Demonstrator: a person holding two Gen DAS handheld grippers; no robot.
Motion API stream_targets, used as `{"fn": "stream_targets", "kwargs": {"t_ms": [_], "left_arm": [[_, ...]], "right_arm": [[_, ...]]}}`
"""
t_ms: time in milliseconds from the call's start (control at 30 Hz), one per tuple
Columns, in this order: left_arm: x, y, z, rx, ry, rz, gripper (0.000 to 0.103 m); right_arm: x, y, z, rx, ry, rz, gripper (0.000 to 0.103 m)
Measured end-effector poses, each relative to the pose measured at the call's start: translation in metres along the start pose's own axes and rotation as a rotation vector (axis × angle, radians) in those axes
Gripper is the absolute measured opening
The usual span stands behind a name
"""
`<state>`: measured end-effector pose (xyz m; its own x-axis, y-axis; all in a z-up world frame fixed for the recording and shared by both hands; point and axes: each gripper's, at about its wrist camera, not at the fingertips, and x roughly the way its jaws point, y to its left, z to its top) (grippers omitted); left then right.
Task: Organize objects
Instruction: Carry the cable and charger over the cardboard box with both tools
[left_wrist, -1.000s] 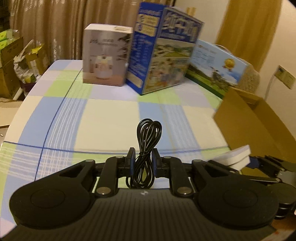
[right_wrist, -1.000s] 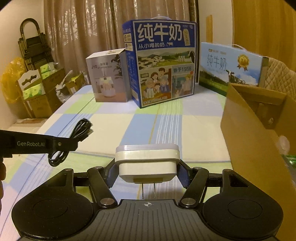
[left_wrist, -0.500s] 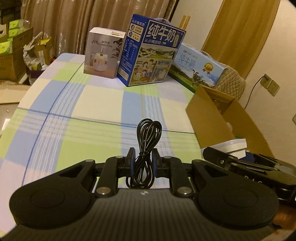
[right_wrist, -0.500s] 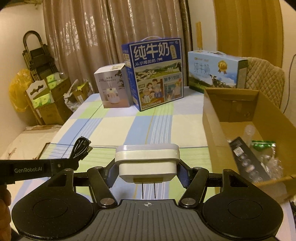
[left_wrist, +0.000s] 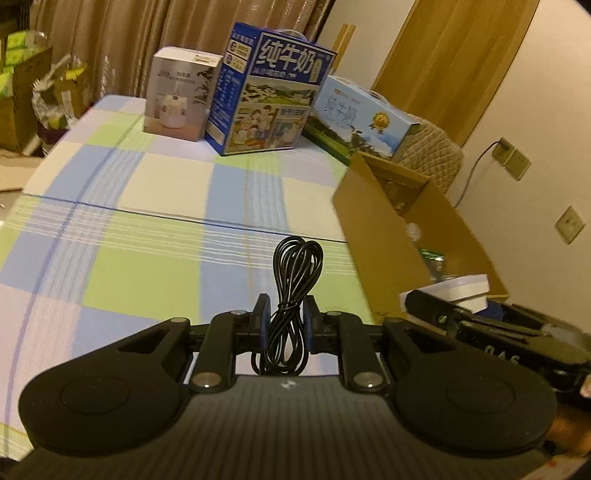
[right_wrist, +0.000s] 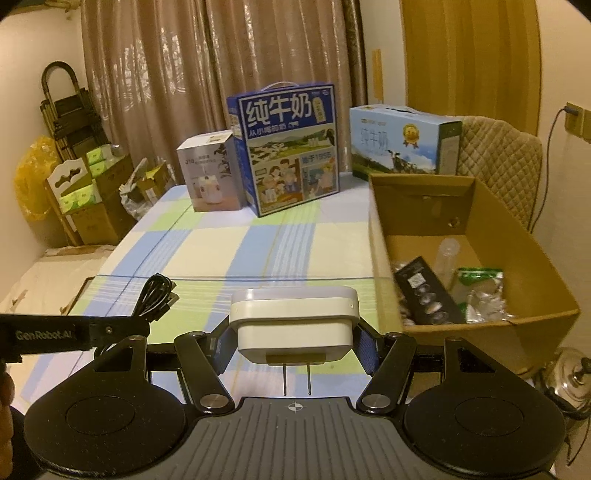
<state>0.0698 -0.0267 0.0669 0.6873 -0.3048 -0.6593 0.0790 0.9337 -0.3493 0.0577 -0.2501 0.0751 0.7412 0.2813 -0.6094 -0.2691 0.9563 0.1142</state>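
My left gripper (left_wrist: 286, 317) is shut on a coiled black cable (left_wrist: 293, 280) and holds it above the checked tablecloth; the cable also shows in the right wrist view (right_wrist: 157, 297). My right gripper (right_wrist: 293, 343) is shut on a white plug-in charger (right_wrist: 293, 325) with its two prongs pointing back at the camera. The charger shows at the right of the left wrist view (left_wrist: 461, 290), beside the open cardboard box (left_wrist: 373, 236). The box (right_wrist: 380, 236) lies right of both grippers and holds a black packet (right_wrist: 426, 291), a green packet (right_wrist: 480, 277) and a clear bottle (right_wrist: 447, 254).
A blue milk carton box (right_wrist: 290, 147), a white product box (right_wrist: 210, 173) and a light-blue milk box (right_wrist: 402, 142) stand at the table's far edge. A quilted chair (right_wrist: 498, 162) is behind the cardboard box. Cartons and a folding cart (right_wrist: 70, 110) stand on the floor at left.
Both grippers have risen and pulled back with their loads. The cardboard box's inside has come into view in both views.
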Motion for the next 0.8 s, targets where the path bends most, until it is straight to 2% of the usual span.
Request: {"fn": "stream_targets", "kwargs": {"t_ms": [600,800], "left_arm": [[0.012,-0.061,0.003,0.078,0.030,-0.064,0.014],[0.023,-0.091,0.005,0.118,0.040,-0.089,0.014]], "right_arm": [[-0.029,-0.059,-0.001,0.076,-0.038,-0.075,0.061],[-0.041,-0.092,0.002,0.116,-0.056,-0.118,0.061]]}}
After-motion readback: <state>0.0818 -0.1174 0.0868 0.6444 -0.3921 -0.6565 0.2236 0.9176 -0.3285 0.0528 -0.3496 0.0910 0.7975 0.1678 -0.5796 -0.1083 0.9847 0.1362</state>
